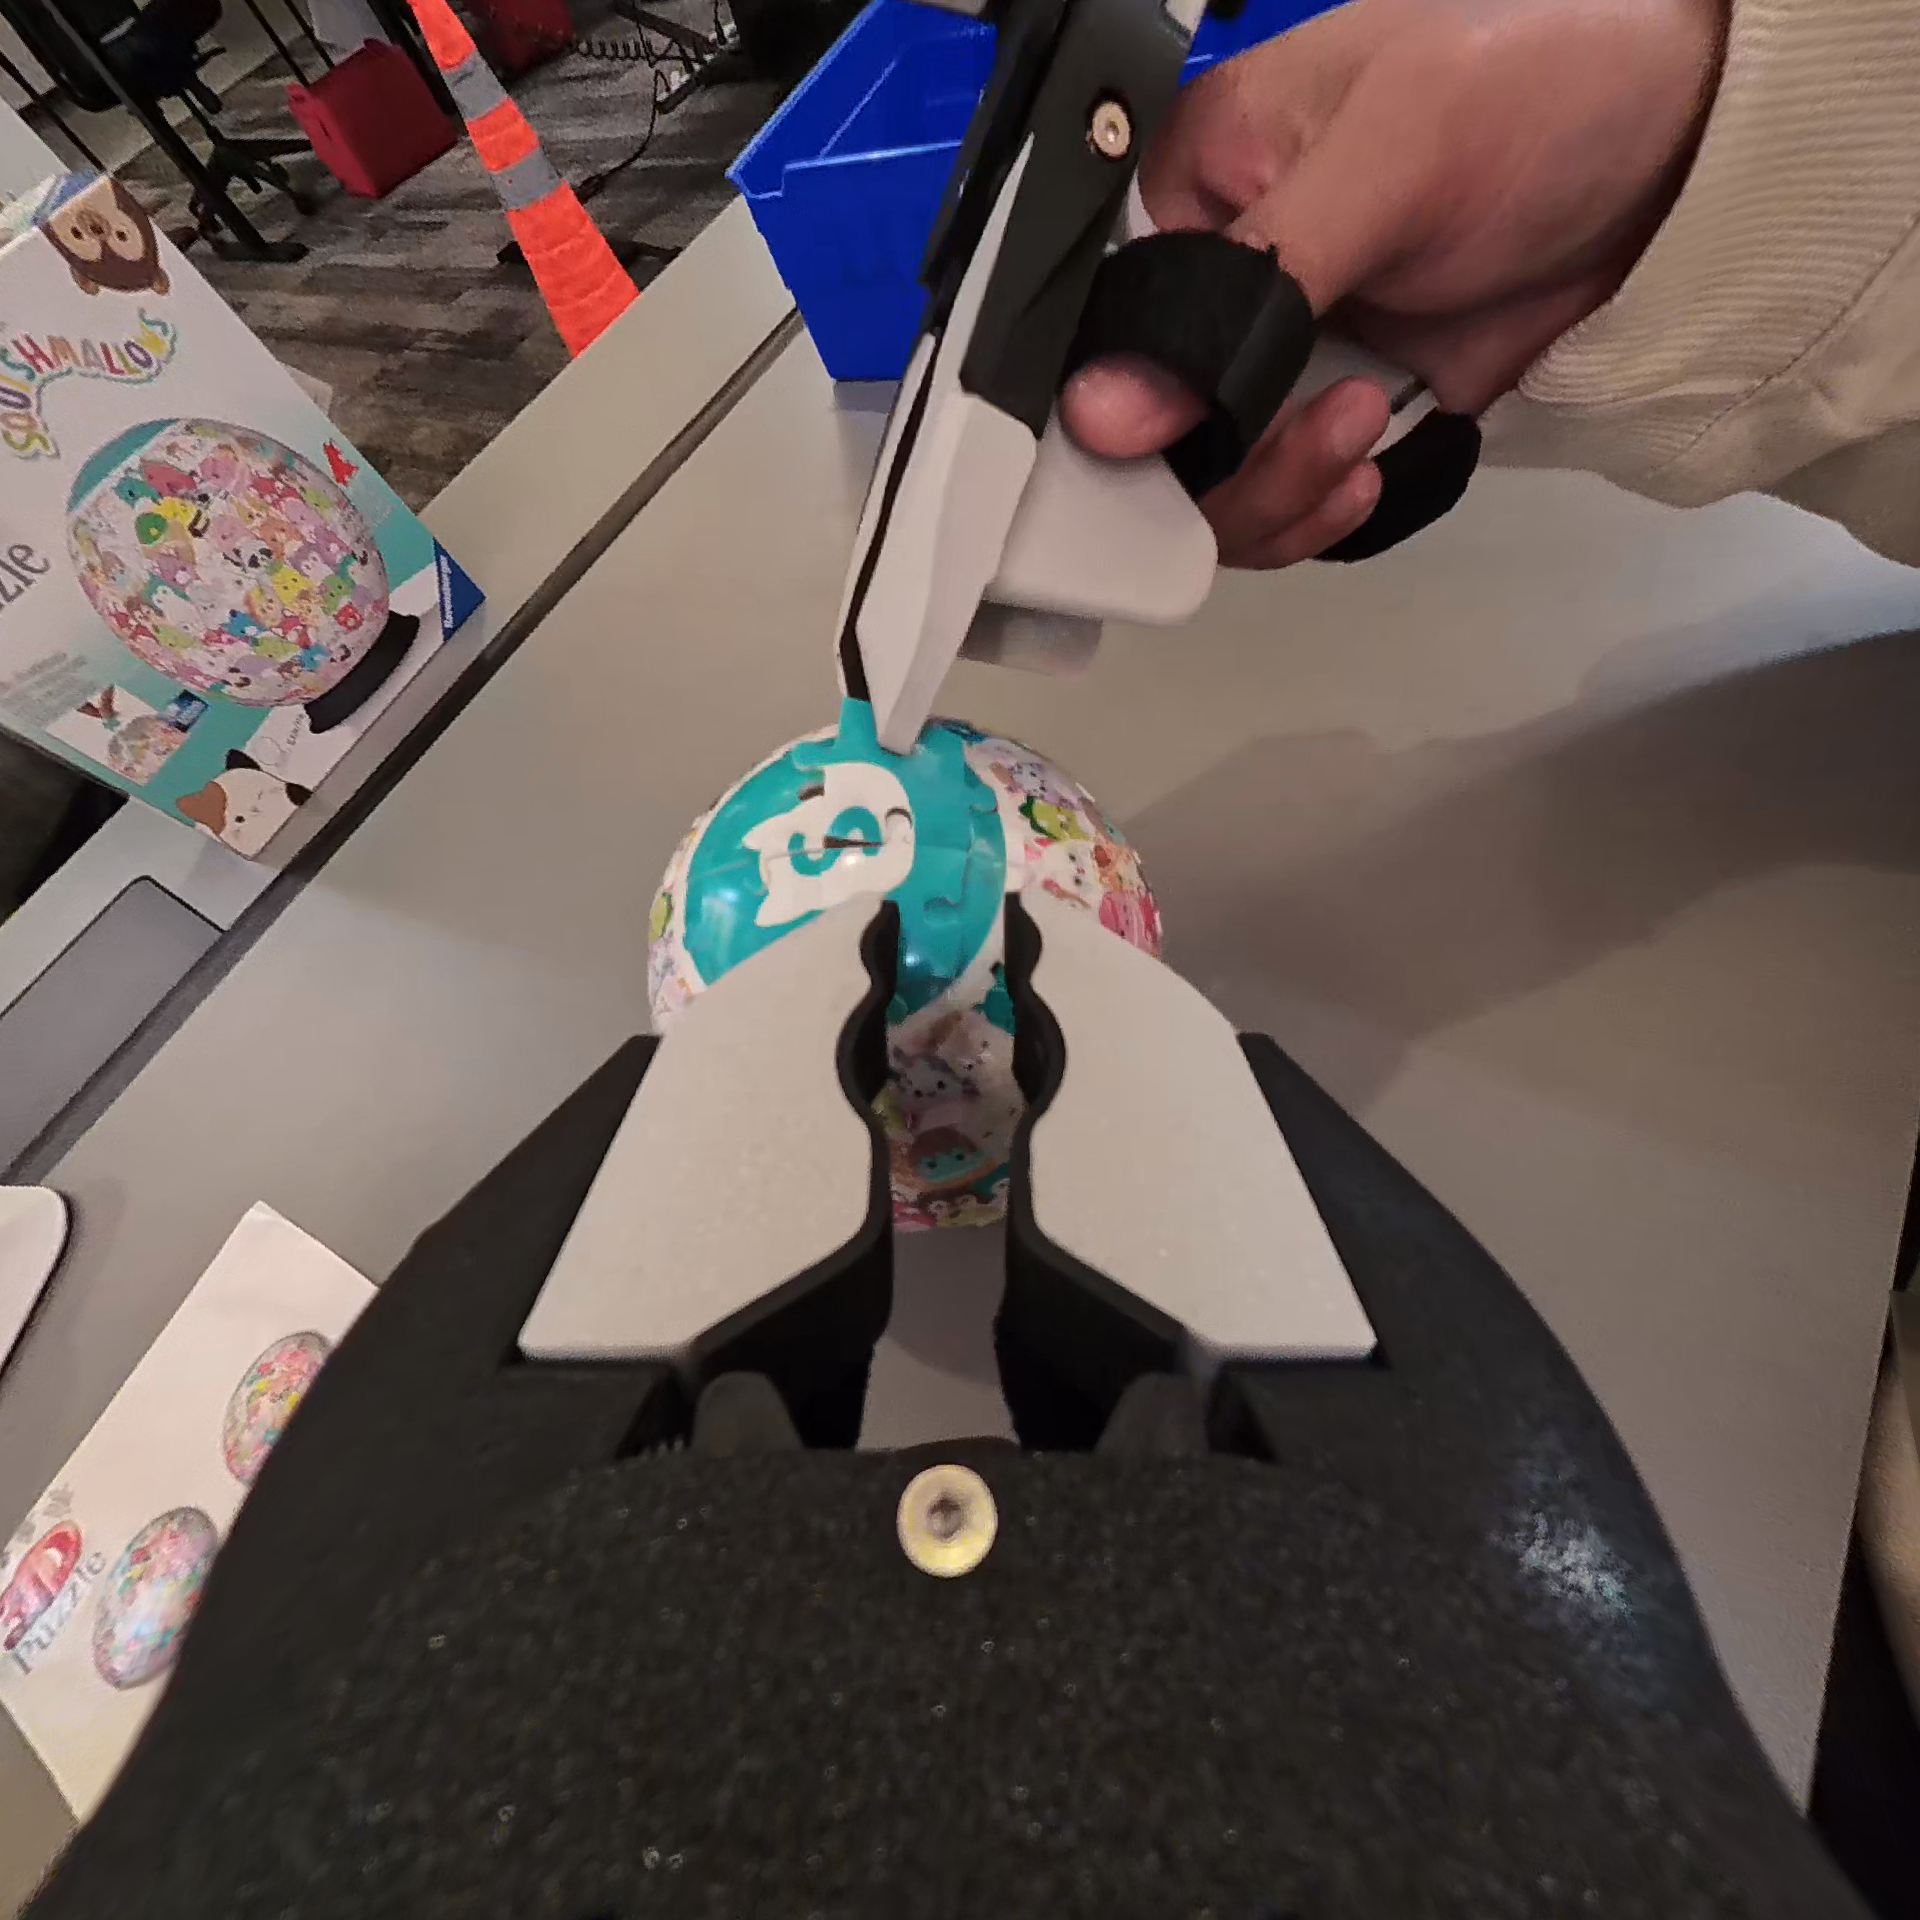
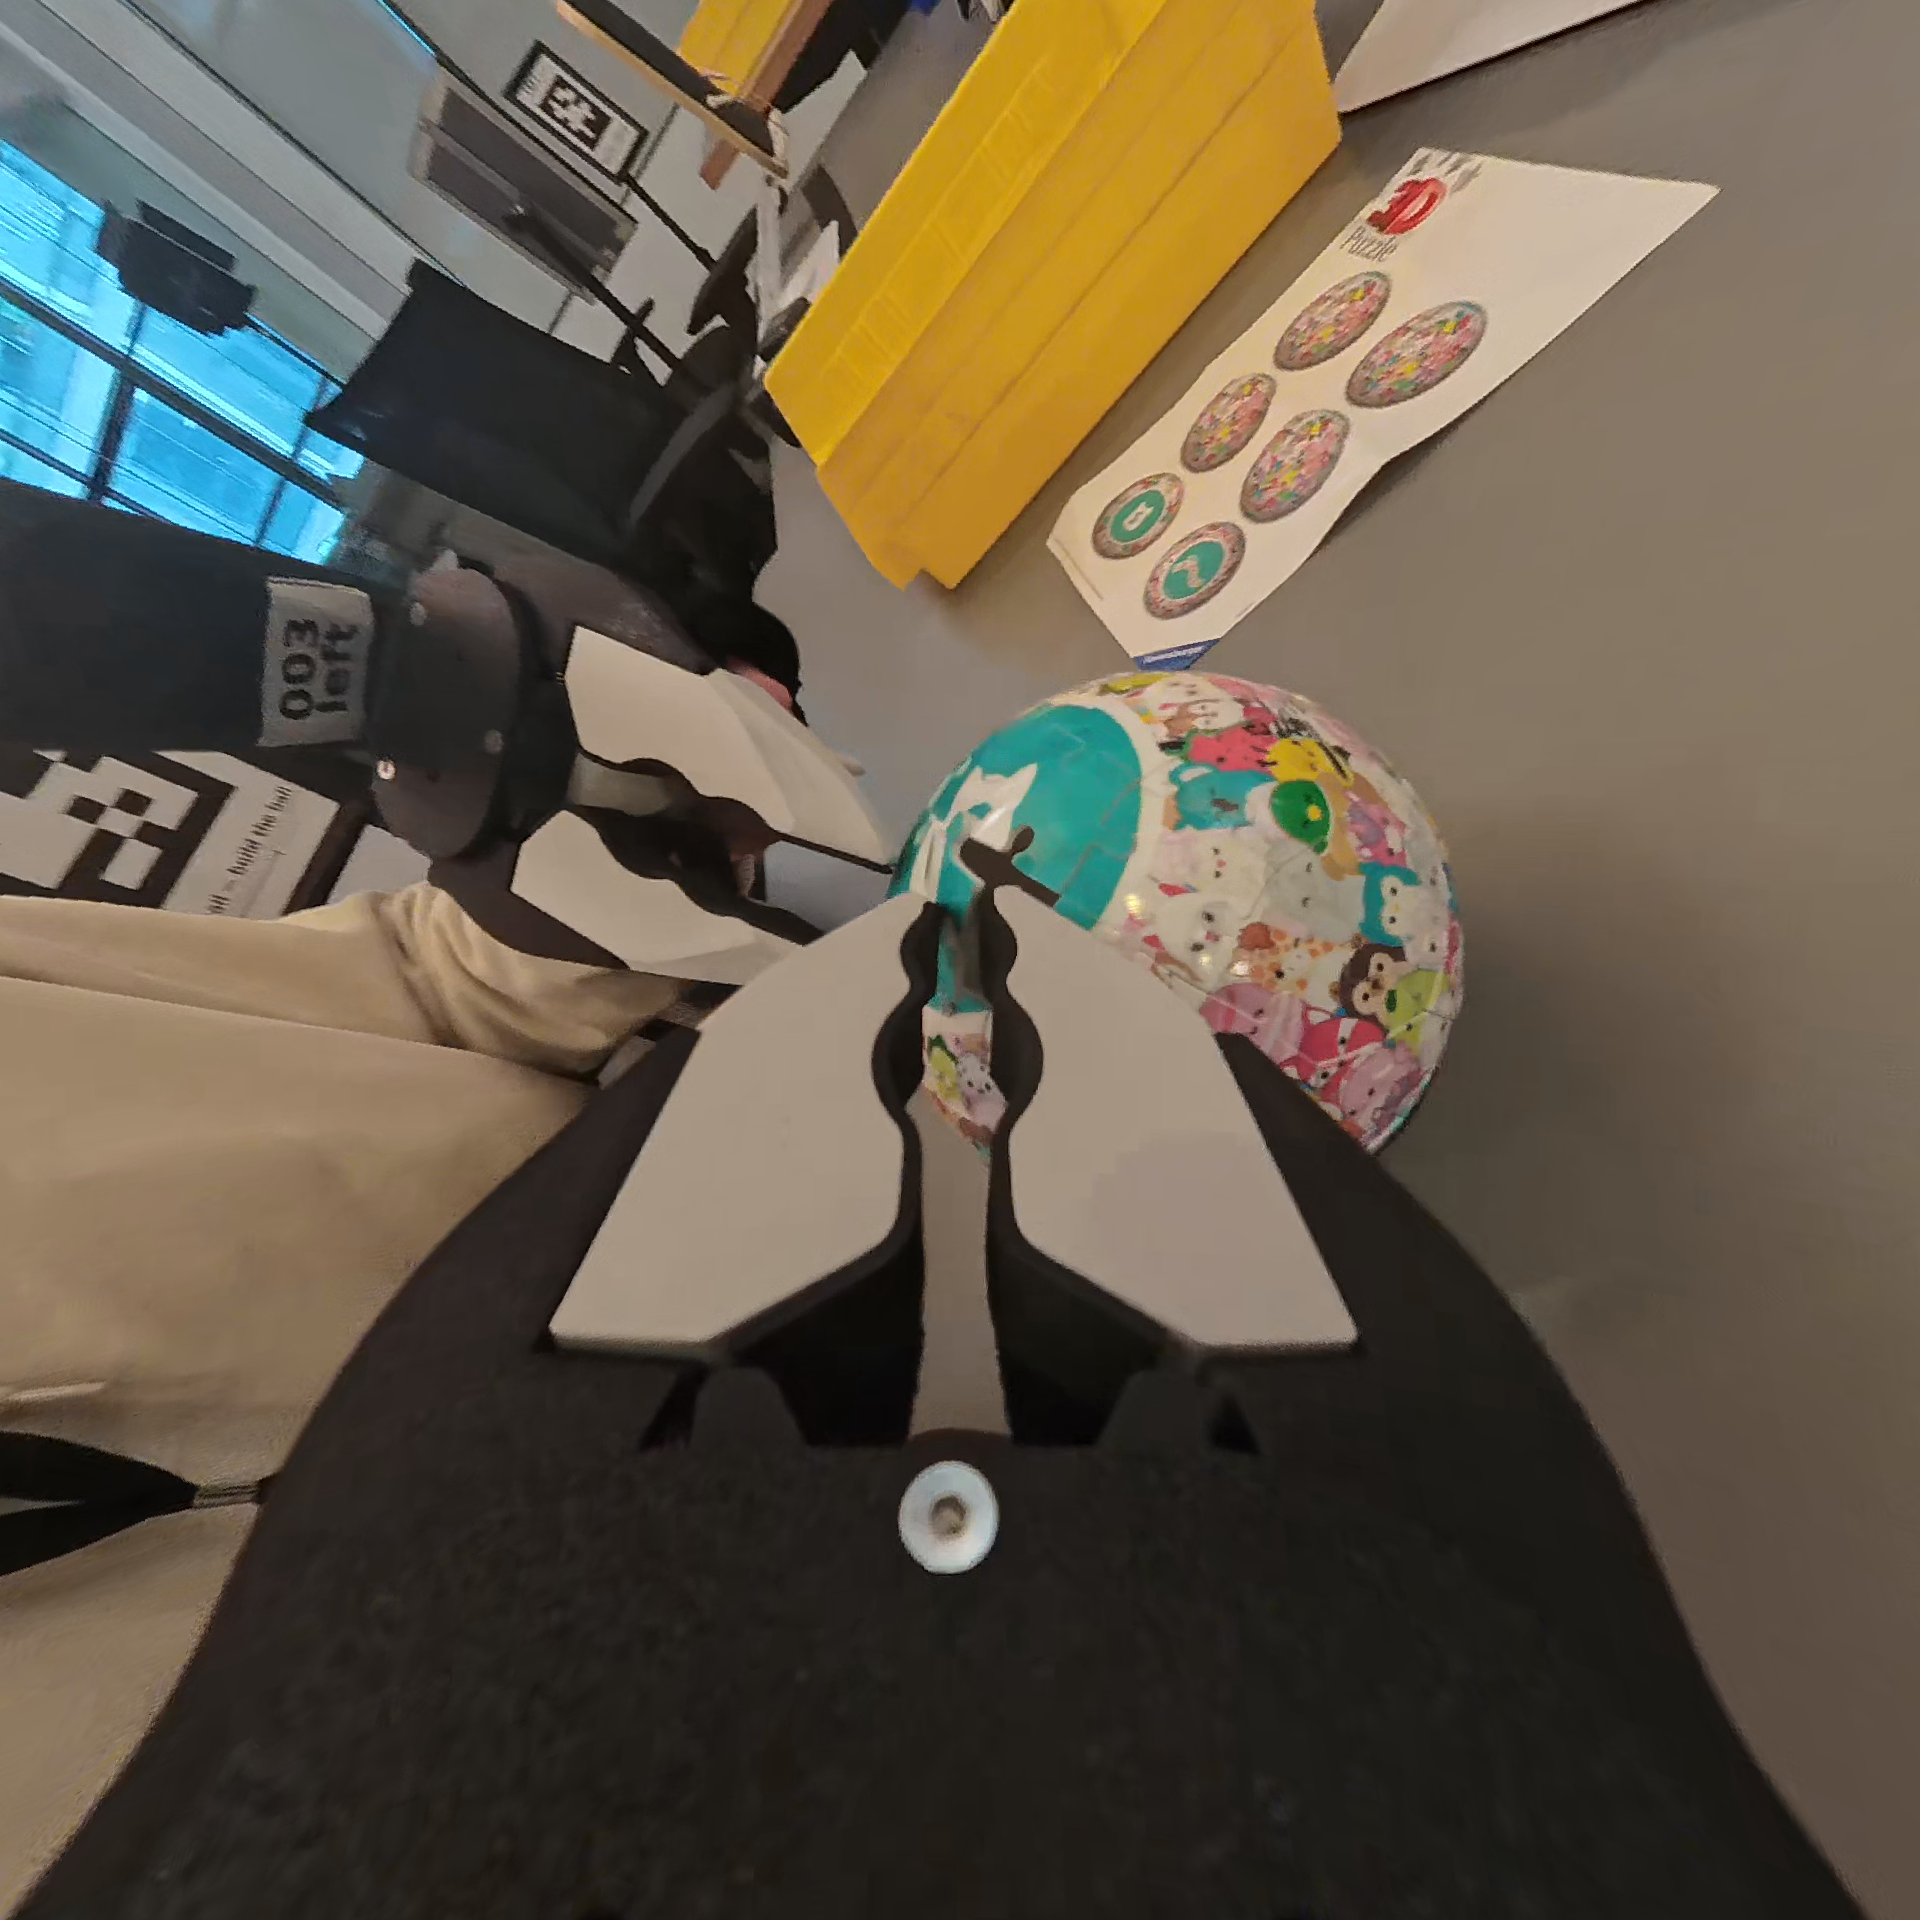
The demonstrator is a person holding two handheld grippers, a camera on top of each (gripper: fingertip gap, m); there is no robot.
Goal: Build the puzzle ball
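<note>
The puzzle ball (image 1: 810,831), teal on top with a colourful cartoon pattern, rests on the grey table (image 1: 1455,935); it also shows in the right wrist view (image 2: 1299,883). My right gripper (image 1: 873,712) comes down from above, shut on a teal puzzle piece (image 1: 857,732) at the ball's top. In its own view, the right gripper (image 2: 958,920) holds the piece edge-on (image 2: 975,956) beside a dark gap (image 2: 992,852) in the teal cap. My left gripper (image 1: 945,920) is slightly open and empty, tips at the ball's near side. It also shows in the right wrist view (image 2: 878,857).
The puzzle box (image 1: 229,540) stands at the left table edge. A blue bin (image 1: 862,208) is behind the ball and a yellow bin (image 2: 1039,260) beyond it. A picture leaflet (image 2: 1351,395) lies flat on the table. An orange cone (image 1: 540,208) is on the floor. The tips of both grippers are at nearly the same place.
</note>
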